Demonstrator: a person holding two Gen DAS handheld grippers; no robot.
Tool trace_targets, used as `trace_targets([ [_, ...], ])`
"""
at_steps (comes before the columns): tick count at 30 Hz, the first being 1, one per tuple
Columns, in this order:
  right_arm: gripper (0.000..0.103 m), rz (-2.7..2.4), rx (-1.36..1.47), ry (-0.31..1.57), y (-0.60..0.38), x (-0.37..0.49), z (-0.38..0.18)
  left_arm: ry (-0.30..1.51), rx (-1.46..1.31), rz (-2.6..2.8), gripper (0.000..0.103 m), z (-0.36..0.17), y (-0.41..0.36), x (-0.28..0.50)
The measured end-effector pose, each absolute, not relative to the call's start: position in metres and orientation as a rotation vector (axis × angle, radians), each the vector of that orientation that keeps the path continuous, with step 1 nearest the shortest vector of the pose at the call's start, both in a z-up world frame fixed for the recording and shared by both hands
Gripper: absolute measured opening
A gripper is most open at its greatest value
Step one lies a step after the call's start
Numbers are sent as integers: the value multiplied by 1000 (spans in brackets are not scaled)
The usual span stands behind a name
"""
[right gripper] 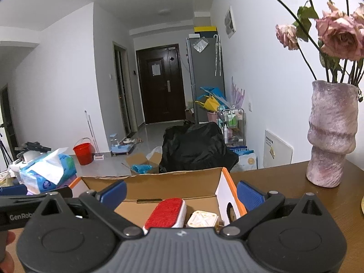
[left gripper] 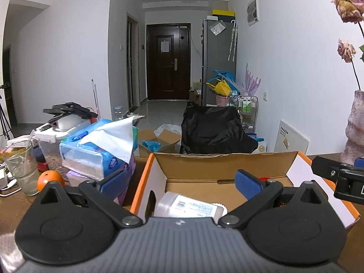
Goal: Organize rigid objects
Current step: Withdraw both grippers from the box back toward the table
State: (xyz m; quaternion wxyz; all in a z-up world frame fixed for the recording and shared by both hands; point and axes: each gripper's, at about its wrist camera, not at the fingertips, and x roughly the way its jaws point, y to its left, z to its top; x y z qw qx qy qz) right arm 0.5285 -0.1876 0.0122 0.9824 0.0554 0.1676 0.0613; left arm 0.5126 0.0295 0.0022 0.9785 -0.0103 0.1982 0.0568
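Both tools hang over an open cardboard box (left gripper: 204,166) on the counter (right gripper: 284,182), and everything that matters lies inside that box. The left tool (left gripper: 182,183) is released, its blue pads spread wide with nothing between them; just below and ahead of it, on the box floor near the left wall, lies a white bottle (left gripper: 188,207) on its side, its long axis running roughly across the tool's line of sight, cap end to the right. The right tool (right gripper: 182,194) is likewise spread to its widest and empty. Beneath it, toward the box's right wall, sit a red-topped brush (right gripper: 167,213), its long axis pointing away and slightly right, and a cream square piece (right gripper: 201,219) just beside it on the right, close but whether touching cannot be told. So the left tool is nearer the bottle and the right tool nearer the brush. The box walls and raised back flap hem in any reach, leaving the way in from above open. Left of the box a tissue pack (left gripper: 100,150), an orange (left gripper: 50,178) and a glass (left gripper: 21,168) crowd the counter; right of the box stands a vase (right gripper: 331,134), with bare counter between.
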Motion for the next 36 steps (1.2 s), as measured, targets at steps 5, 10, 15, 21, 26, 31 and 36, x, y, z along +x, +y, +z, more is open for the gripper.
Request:
trace_targets([
  [5, 103, 123, 101, 319, -186, 515, 16, 381, -24, 127, 103, 6, 33, 496],
  [10, 103, 131, 97, 317, -184, 501, 17, 376, -23, 133, 103, 7, 37, 480],
  [15, 103, 149, 95, 317, -182, 485, 17, 375, -27, 140, 103, 7, 43, 463],
  [21, 103, 163, 86, 315, -177, 464, 16, 383, -32, 146, 103, 5, 49, 443],
  [26, 103, 173, 69, 311, -172, 446, 15, 388, -33, 155, 103, 5, 55, 426],
  [31, 103, 192, 49, 317, -167, 431, 13, 399, -32, 162, 103, 2, 62, 410],
  [36, 103, 207, 36, 331, -163, 415, 10, 410, -28, 168, 103, -1, 66, 393],
])
